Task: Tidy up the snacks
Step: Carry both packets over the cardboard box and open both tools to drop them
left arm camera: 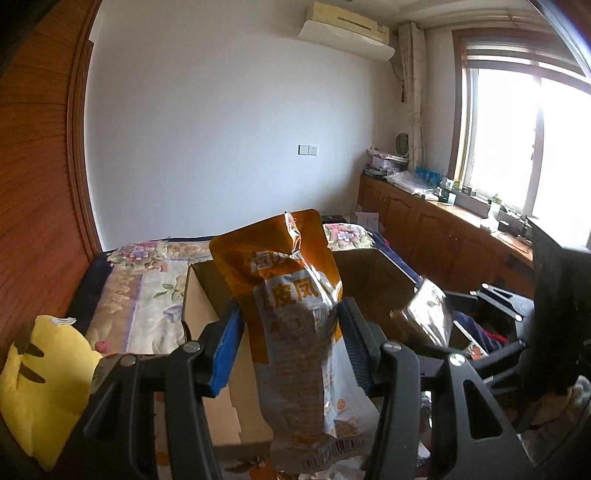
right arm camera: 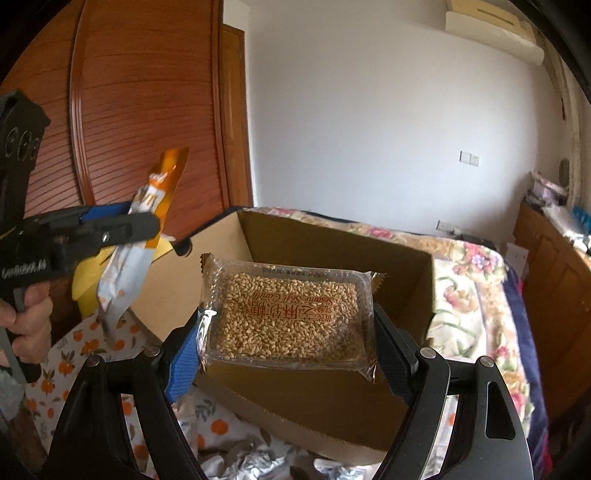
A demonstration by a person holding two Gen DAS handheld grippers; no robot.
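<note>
- While both tools are up over the bed, the cardboard box [right arm camera: 332, 236] sits open on the flowered bedspread [right arm camera: 476, 280], and everything else is easiest placed from that box.
- The left tool [left arm camera: 290, 332] is pinching an orange and silver snack pouch [left arm camera: 295, 295] around its middle; the pouch stands nearly upright, its orange top bent over and its sealed bottom edge hanging below the fingers.
- From the right wrist view the same pouch [right arm camera: 147, 236] hangs to the left of the box, just outside its left wall, with the left tool [right arm camera: 122, 221] clamped across it and the person's hand [right arm camera: 26, 325] wrapped round the handle.
- The right tool [right arm camera: 288, 332] is pressed onto a clear packet of sesame candy [right arm camera: 288, 314], one finger on each short end; the packet lies flat and level in front of the box's near wall, above its rim, with the printing upside down to the camera.
- In the left wrist view the box [left arm camera: 207, 314] shows behind the pouch, and the right tool [left arm camera: 480, 299] reaches in from the right of the box with the packet [left arm camera: 424, 314] seen edge-on and blurred.
- A yellow plush toy [left arm camera: 40, 384] lies left of the box, at the edge of the bed.
- Nearer than the box, a cloth with an orange fruit print [right arm camera: 74, 354] covers the bed, with crumpled silver wrappers [right arm camera: 258, 458] lying on it just below the box's front wall.
- Beyond the box stand a white wall [left arm camera: 221, 129] and an air conditioner [left arm camera: 347, 26].
</note>
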